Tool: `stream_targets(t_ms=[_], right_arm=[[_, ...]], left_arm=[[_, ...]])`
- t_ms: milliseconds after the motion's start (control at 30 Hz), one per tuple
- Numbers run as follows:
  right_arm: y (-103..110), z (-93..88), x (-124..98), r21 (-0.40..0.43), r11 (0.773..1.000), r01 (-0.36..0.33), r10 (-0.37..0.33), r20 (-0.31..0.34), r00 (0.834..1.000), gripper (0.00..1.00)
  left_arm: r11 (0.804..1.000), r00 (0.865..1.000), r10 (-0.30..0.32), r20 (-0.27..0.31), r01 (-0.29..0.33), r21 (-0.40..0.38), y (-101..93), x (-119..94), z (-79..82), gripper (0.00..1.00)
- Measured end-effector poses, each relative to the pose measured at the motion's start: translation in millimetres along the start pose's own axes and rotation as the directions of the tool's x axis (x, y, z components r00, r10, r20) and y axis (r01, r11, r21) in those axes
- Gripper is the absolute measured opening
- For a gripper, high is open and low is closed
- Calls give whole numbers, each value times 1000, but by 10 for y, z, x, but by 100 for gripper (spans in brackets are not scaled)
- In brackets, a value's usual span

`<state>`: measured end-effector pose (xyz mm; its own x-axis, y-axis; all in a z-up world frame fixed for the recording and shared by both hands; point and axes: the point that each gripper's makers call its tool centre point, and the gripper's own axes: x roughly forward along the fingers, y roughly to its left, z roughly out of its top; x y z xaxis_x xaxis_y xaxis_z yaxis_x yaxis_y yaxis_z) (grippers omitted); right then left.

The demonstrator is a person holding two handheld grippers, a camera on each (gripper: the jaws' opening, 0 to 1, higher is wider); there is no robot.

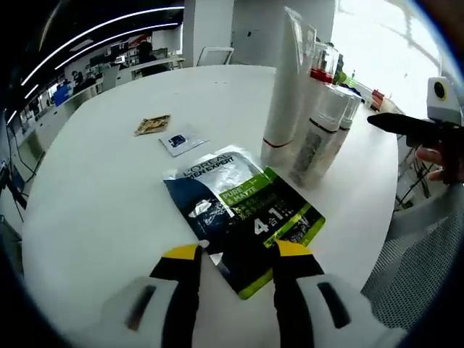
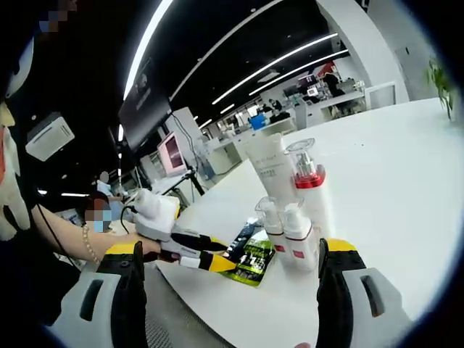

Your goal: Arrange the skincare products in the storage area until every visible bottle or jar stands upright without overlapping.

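My left claw (image 1: 235, 252) gapes over the flat sachet (image 1: 243, 210) beside the upright bottles (image 1: 313, 138), ready to clear it; right claw (image 2: 230, 255) released.

White round table (image 1: 101, 188): upright bottles (image 1: 315, 138), flat pouch (image 1: 243, 214), two sachets (image 1: 167, 132).

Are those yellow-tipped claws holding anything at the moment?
No. The left gripper is open, its tips at the near edge of the flat L'Oreal sachet. The right gripper is open, short of the bottles.

A round white worktop (image 1: 109, 188) stands in an open office; long ceiling light strips (image 2: 279, 61) run overhead, with desks and monitors (image 2: 172, 152) far behind.
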<state>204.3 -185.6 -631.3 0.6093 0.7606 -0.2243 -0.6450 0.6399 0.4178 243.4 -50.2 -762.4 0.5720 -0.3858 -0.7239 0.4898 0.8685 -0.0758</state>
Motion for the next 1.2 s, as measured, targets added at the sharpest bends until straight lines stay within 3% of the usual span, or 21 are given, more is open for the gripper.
stream_targets(t_ms=[400,600,800,900,1200], right_arm=[[-5,-23,-2,-22,1000,6,-7,-14,1000,100],[-68,-51,-4,-44,999,29,-30,-26,999,100],[-133,-76,-4,-59,997,53,-55,-30,998,100],[-144,-87,0,-72,996,58,-61,-33,998,100],[-138,-128,1,-99,993,65,-70,-43,997,100]], left_arm=[[1000,1000,7,20,-7,23,25,-73,57,41],[1000,999,16,42,-18,25,74,-210,102,52],[1000,997,14,79,-14,9,113,-347,159,56],[1000,994,-18,107,19,-13,52,-461,208,59],[1000,987,-12,162,14,-11,122,-748,256,69]])
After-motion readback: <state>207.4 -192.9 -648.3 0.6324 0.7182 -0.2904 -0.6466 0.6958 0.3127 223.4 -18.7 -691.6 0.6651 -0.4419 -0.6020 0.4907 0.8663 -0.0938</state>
